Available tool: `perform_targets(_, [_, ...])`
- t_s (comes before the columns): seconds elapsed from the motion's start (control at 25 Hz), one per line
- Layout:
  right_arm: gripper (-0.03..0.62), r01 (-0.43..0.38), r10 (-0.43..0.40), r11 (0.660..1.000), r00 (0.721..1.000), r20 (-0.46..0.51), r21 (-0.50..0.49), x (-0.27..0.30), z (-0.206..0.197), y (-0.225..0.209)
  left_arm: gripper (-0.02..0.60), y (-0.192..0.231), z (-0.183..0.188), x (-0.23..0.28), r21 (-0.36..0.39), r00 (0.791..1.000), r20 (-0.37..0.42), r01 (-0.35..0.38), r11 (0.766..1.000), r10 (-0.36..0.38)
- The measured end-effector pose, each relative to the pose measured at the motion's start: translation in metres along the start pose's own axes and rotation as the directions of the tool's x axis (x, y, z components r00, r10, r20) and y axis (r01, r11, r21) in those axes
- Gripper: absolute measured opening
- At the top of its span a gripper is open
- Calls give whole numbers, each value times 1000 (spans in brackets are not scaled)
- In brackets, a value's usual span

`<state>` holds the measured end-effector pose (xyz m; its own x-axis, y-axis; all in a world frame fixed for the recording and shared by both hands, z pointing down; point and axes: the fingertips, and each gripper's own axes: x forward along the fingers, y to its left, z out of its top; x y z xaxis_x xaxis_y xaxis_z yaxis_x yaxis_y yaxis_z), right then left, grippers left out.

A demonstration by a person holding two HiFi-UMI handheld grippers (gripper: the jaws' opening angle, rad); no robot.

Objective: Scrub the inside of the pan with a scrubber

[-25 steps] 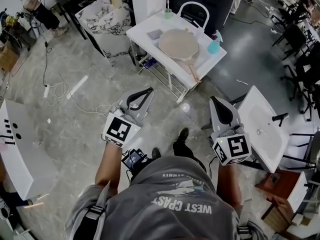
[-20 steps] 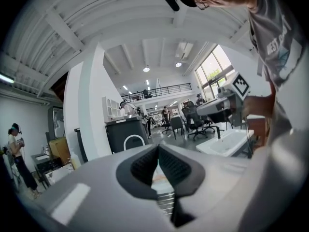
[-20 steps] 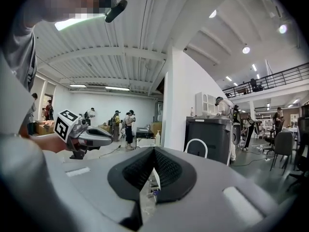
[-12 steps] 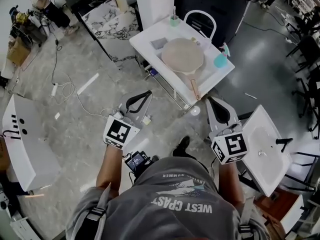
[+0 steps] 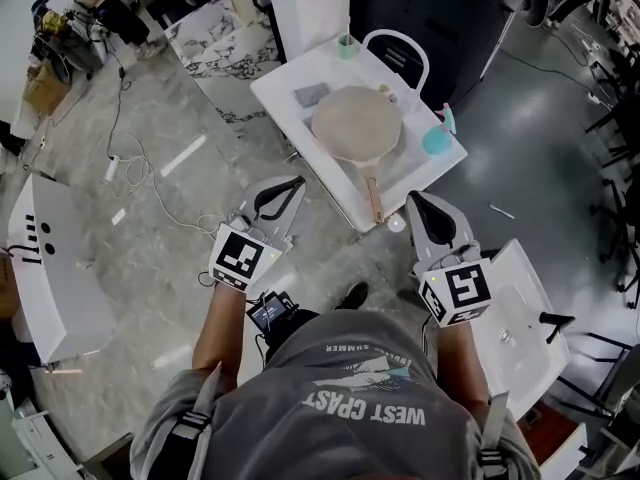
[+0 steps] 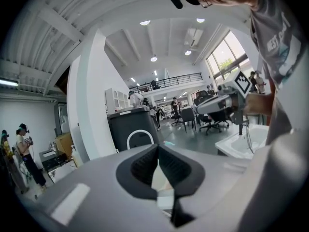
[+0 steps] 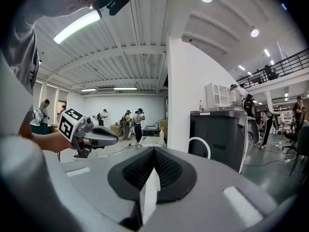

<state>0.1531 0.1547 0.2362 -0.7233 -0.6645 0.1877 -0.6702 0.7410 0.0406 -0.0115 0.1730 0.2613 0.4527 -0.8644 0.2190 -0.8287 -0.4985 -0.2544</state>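
step: reaching table (image 5: 285, 78), nothing picked up
left gripper (image 5: 296, 181): jaws together, empty
right gripper (image 5: 416, 201): jaws together, empty
pan (image 5: 355, 125): mid-table, handle (image 5: 372, 193) at 6 o'clock
scrubber (image 5: 311, 95): 10 o'clock of pan
tip: open the jaws early, grab scrubber, steady handle

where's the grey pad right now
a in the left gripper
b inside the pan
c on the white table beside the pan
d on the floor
c: in the head view the grey pad lies flat on the white table, just outside the rim of the pan, with neither gripper near it.
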Motion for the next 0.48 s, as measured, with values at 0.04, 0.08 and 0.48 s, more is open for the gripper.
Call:
perform_targets(0.04, [2, -3, 3, 1000, 1000, 6, 4, 0, -1, -7, 2, -1, 2, 6, 5, 1000, -5, -3, 1000, 3])
perform_targets(0.08, [2, -3, 3, 1000, 1000, 13, 8, -1, -1, -13, 2, -2, 5, 12, 12, 1000, -10, -5, 1000, 5])
perform_targets(0.48, [2, 32, -34, 996, 999, 18, 86, 9, -22, -58, 2, 2, 14, 61, 71, 998, -49, 40, 997, -37])
